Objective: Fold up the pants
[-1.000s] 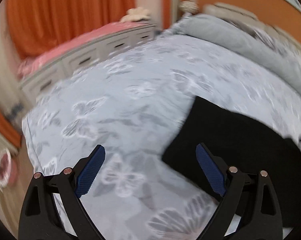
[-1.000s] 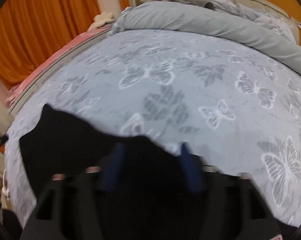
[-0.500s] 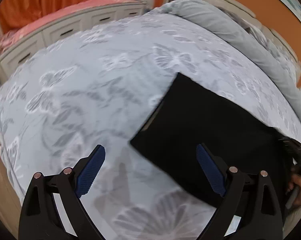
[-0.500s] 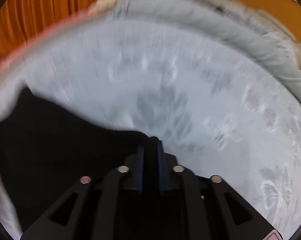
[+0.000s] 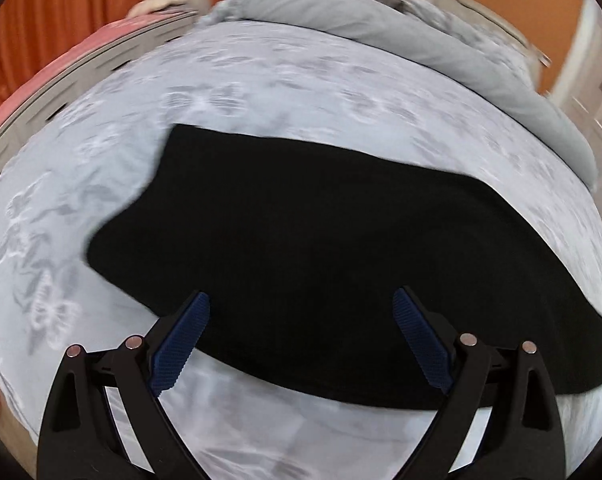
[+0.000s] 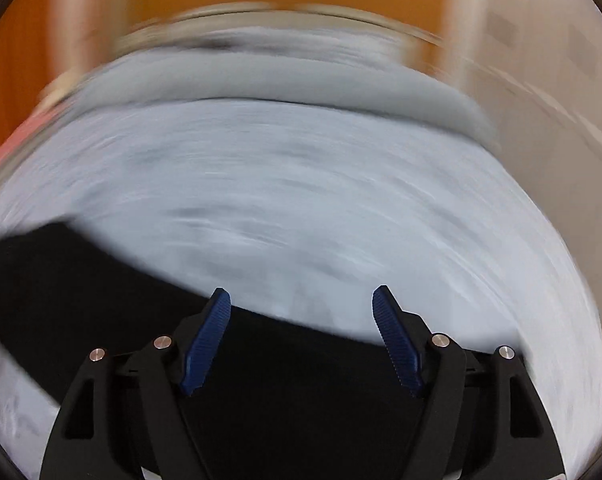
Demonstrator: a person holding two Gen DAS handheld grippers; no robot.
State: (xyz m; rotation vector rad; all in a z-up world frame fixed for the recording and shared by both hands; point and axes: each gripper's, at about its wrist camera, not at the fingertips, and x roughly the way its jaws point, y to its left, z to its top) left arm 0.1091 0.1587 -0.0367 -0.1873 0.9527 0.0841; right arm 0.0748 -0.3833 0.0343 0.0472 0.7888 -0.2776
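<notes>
The black pants (image 5: 321, 248) lie flat as a long folded band across the butterfly-print bedspread (image 5: 261, 80). My left gripper (image 5: 301, 340) is open and empty, its blue pads above the pants' near edge. In the right wrist view, which is badly motion-blurred, my right gripper (image 6: 301, 336) is open and empty over the pants' far edge (image 6: 101, 300), with nothing between its fingers.
A rolled grey duvet (image 5: 381, 20) lies along the head of the bed, also in the right wrist view (image 6: 281, 80). A white drawer unit with a pink top (image 5: 61, 72) stands at the left, orange curtains (image 5: 61, 12) behind it.
My right gripper was shut on the pants' edge half a second ago; it has let go and opened. My left gripper has swung right, so the pants now lie under its fingers.
</notes>
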